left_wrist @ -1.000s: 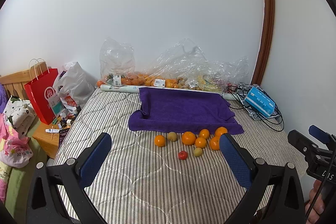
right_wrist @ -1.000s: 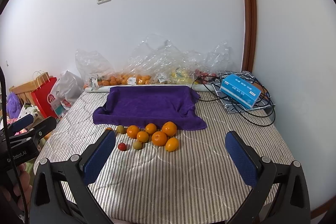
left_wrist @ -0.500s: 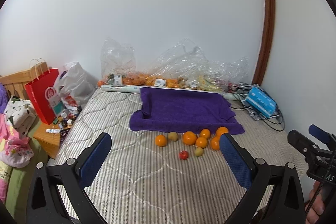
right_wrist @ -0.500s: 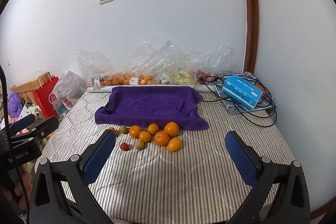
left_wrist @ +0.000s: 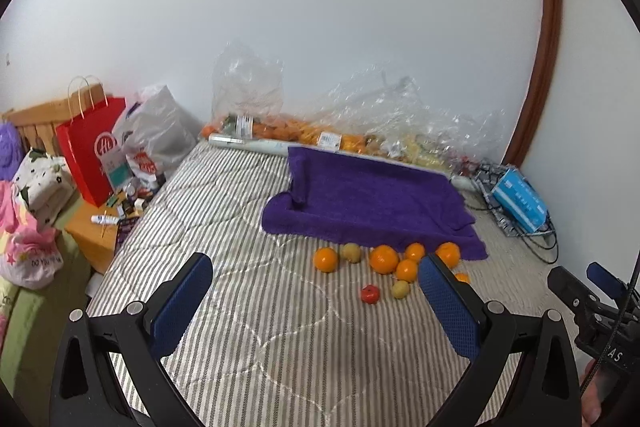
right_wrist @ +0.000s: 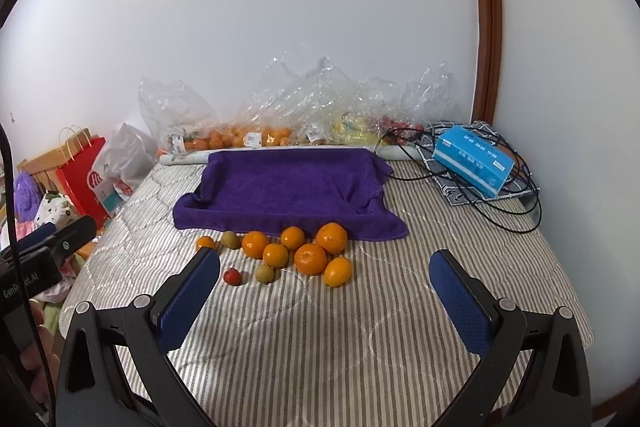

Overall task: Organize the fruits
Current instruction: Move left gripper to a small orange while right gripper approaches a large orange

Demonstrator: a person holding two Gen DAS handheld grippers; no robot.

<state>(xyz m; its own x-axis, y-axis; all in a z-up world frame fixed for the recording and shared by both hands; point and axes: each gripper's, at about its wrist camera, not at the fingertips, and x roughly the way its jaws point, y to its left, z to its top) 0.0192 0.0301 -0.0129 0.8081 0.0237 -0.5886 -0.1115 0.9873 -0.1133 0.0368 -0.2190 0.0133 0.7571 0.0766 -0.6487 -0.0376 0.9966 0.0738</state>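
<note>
While both tools hover above the striped mattress [right_wrist: 360, 339], the left hand-held gripper [left_wrist: 316, 291] and the right hand-held gripper [right_wrist: 326, 287] each have their blue pads spread wide apart with nothing between them. The fruits lie loose on the mattress just in front of the purple towel [right_wrist: 288, 187]: a cluster of oranges [right_wrist: 310, 259], two greenish-brown fruits [right_wrist: 265, 273] and a small red fruit [right_wrist: 232, 275], well short of either tool's fingertips. Clear plastic bags [right_wrist: 304, 107] of more fruit line the wall behind the towel.
</note>
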